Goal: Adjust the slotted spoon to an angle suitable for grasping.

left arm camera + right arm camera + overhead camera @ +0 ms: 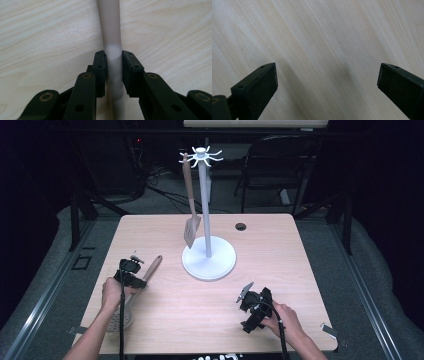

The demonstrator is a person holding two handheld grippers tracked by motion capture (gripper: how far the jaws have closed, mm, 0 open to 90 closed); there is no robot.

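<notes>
A slotted spoon (150, 270) with a wooden handle and a grey perforated head lies on the table at the front left. My left gripper (134, 281) points down on it near the middle of its length. In the left gripper view both pads (100, 67) press against the pale shaft (110, 25), so the left gripper (113, 56) is shut on it. At the front right my right gripper (246, 296) rests low over bare wood. Its jaws stand wide open in the right gripper view (327, 82), with nothing between them.
A white utensil stand (205, 200) with hooks at its top rises from a round base (220, 265) at the table's middle. A wooden-handled spatula (190, 210) hangs from one hook. A cable hole (241, 226) sits behind the stand, and a dark chair (280, 165) beyond the table.
</notes>
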